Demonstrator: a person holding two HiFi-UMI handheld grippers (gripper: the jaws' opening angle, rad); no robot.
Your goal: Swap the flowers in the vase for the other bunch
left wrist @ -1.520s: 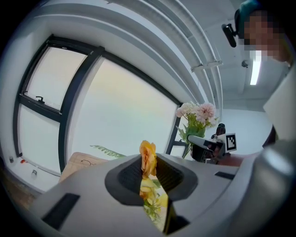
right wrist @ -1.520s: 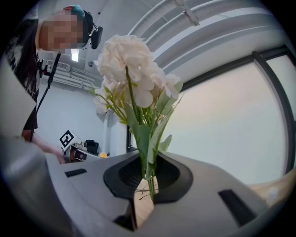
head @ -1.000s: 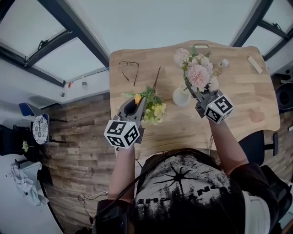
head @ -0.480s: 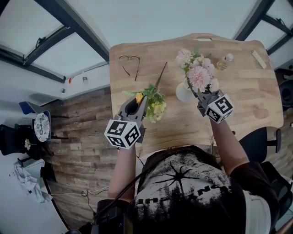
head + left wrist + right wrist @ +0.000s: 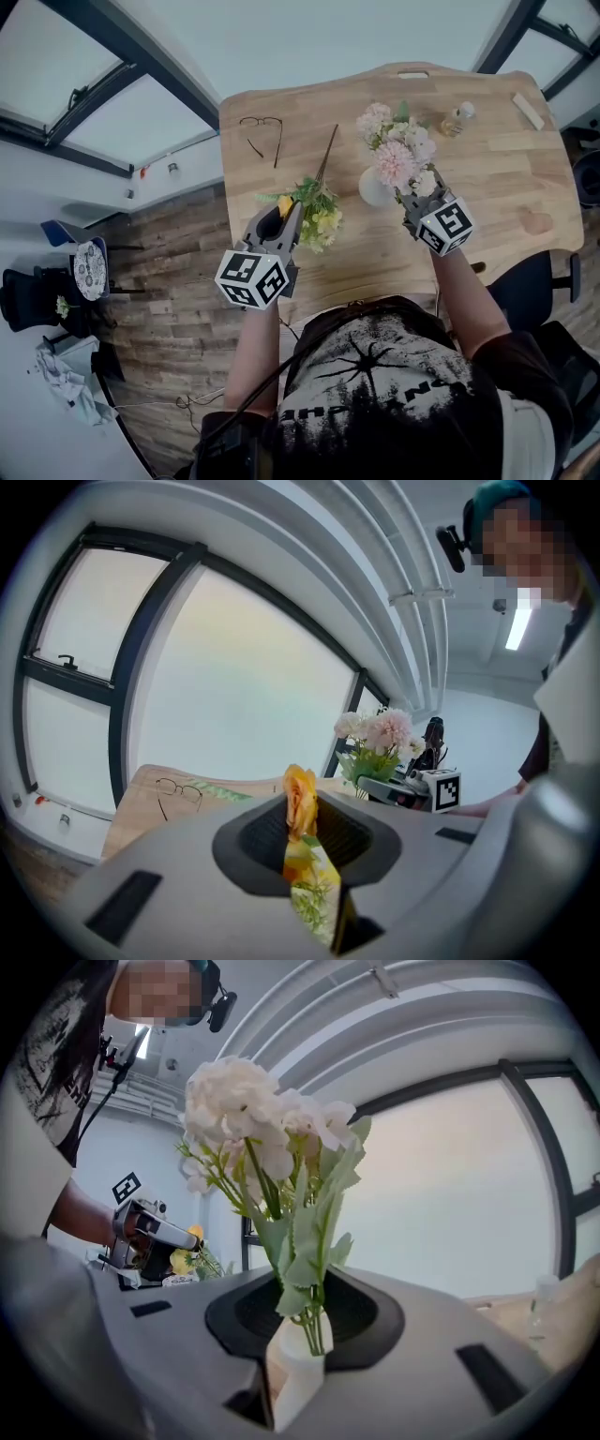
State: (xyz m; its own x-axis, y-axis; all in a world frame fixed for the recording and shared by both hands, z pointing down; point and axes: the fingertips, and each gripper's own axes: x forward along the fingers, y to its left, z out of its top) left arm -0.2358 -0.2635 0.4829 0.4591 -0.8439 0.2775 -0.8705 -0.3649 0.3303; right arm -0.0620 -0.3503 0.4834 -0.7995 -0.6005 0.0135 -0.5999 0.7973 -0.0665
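My left gripper (image 5: 283,214) is shut on a yellow-and-green bunch (image 5: 319,217), held over the table's left-middle; an orange bloom (image 5: 300,803) sticks up between its jaws. The pink-and-white bunch (image 5: 397,155) stands with its stems in the small white vase (image 5: 373,187). My right gripper (image 5: 405,195) sits just right of the vase, level with the stems. Its jaws are opening, with the green stems (image 5: 305,1288) and the vase's neck (image 5: 298,1372) still in the gap between them. From the left gripper view I see that bunch (image 5: 377,733) and the right gripper (image 5: 412,789) beyond.
The wooden table (image 5: 506,187) also carries eyeglasses (image 5: 262,131) at the far left, a small bottle (image 5: 457,117) and a wooden block (image 5: 530,111) at the far right. A dark chair (image 5: 534,281) stands by its right near edge. Window frames surround the far side.
My right gripper has sunk a little with the pink bunch, whose stems now stand lower in the vase. The left gripper and its yellow bunch have stayed put.
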